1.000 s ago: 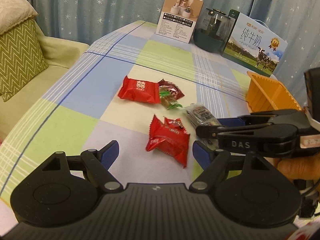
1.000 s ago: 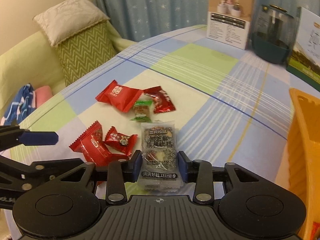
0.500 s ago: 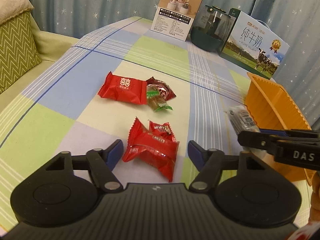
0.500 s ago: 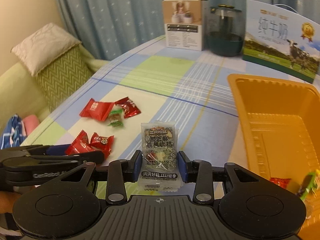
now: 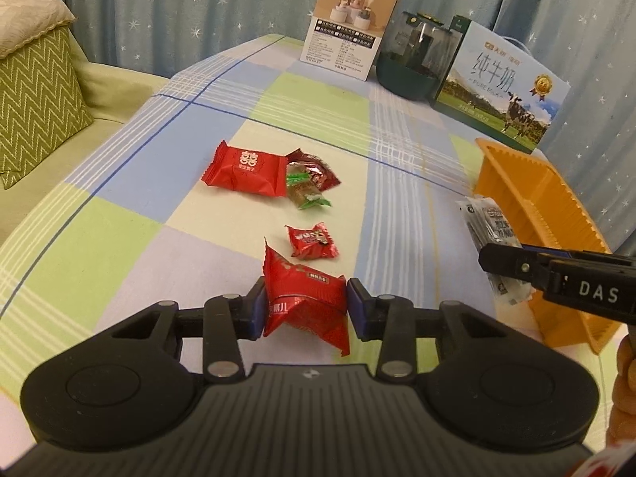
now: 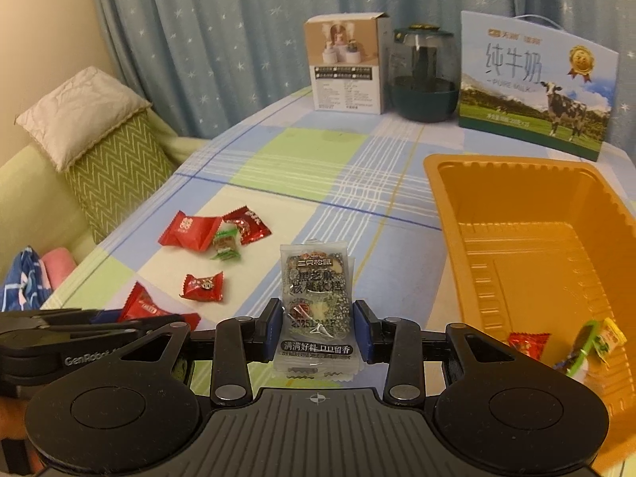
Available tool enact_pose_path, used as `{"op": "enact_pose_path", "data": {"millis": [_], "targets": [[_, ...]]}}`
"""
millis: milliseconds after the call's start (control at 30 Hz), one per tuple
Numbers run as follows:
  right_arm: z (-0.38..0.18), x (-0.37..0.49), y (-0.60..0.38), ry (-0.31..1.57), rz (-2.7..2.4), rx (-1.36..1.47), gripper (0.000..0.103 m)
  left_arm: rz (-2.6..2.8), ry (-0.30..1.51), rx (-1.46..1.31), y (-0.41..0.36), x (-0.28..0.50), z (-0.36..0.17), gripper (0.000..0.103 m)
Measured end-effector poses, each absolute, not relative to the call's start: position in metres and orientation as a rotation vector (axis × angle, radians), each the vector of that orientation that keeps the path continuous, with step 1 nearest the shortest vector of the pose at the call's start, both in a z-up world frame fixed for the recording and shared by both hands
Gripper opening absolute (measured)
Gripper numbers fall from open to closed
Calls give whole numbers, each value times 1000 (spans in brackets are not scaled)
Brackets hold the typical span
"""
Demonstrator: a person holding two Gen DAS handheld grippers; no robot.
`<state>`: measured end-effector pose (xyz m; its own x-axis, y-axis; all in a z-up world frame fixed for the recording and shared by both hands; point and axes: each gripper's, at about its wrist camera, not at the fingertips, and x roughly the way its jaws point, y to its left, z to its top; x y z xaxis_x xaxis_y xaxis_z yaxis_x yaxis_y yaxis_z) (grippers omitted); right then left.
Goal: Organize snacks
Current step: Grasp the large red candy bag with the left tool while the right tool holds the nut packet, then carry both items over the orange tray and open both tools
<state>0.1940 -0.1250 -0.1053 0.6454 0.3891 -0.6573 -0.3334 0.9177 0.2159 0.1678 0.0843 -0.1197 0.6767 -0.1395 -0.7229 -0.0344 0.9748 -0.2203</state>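
Your left hand-held gripper (image 5: 305, 310) has just been closing, and its blue pads now press both sides of a red snack packet (image 5: 304, 302) at the near edge of the worktop (image 5: 119, 183). Your right hand-held gripper (image 6: 316, 332) is clamped on a clear packet of dark sesame cake (image 6: 316, 310), held upright just left of the orange tray (image 6: 516, 214).

In the near right corner of the tray lie a small red candy (image 6: 526, 344) and a green-and-yellow sweet (image 6: 596, 344).

Loose on the checked cloth, a small red wrapped candy (image 5: 312, 240) sits just beyond the packet in your left gripper. Farther off is a cluster: a flat red packet (image 5: 244, 169), a dark red wrapper (image 5: 314, 167) touching its right side, and a green-ended sweet (image 5: 308, 196) against both.

At the far edge of the worktop stand a white box (image 5: 351, 26), a dark green jar (image 5: 413, 61) and a milk carton (image 5: 503, 87), side by side.
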Motion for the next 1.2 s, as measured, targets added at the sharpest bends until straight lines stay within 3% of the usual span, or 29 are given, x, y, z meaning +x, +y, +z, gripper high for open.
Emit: {"op": "enact_pose_path", "data": {"millis": [700, 1200], "targets": [[-25, 117, -190, 676, 294, 98, 38, -153, 723, -195, 17, 111, -17, 37], [-12, 80, -259, 670, 185, 120, 39, -258, 714, -177, -53, 97, 2, 37]]}}
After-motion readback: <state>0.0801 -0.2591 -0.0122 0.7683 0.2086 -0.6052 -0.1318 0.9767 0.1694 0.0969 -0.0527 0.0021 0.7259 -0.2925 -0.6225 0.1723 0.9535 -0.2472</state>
